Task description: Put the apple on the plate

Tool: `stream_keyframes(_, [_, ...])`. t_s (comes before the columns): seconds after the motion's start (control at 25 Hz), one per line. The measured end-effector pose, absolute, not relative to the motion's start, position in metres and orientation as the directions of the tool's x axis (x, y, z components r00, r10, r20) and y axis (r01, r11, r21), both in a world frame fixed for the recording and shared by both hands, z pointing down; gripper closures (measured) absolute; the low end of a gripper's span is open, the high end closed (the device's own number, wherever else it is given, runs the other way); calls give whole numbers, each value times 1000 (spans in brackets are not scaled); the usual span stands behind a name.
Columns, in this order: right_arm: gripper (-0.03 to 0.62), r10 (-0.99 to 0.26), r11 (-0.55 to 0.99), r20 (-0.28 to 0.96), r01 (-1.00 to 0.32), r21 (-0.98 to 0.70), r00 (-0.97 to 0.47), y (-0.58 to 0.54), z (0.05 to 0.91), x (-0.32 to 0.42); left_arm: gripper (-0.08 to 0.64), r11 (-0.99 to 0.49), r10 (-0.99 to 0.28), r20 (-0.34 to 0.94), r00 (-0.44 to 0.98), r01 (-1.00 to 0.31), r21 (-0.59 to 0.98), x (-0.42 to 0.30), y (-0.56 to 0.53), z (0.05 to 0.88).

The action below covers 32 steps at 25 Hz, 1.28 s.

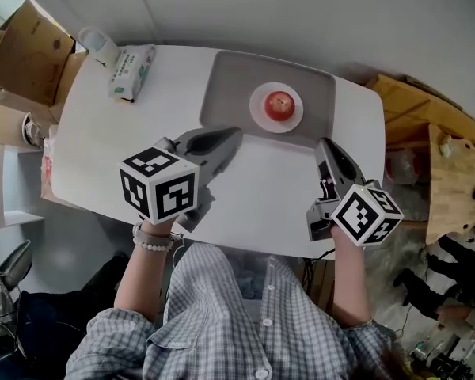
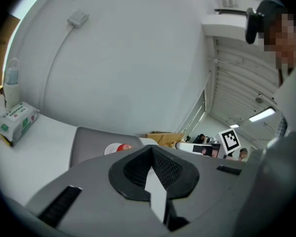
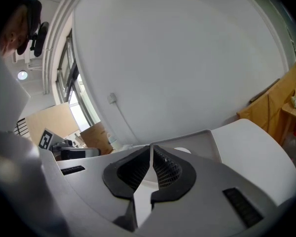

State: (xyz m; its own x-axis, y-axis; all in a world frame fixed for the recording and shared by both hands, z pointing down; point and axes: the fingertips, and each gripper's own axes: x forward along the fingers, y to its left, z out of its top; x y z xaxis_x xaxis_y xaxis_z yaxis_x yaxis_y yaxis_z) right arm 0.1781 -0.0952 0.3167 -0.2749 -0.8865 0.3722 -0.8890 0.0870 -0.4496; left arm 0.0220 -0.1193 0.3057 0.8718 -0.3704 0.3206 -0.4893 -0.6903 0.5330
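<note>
On the plate (image 1: 258, 115), red apple (image 1: 279, 105), stem end upward.

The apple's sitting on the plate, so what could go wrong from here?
The apple is round on a small, shallow-looking plate, so a knock could roll it off. The left gripper has its tip at the near edge of the grey tray, with the right gripper close by. A careless forward move might nudge it.
</note>
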Motion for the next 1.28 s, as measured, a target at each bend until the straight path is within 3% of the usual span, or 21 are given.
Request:
stream_keyframes(0.64, [560,-952,126,206,-901,-416,-228,-47,237,176,551,-726,-463,154,873,-473,499,-19,-77,232])
stream_keyframes(1.28, [563,-963,127,165,-901,-416,-212,-42,220,173,551,-730,-463,137,876,-464,502,-23,-78,230])
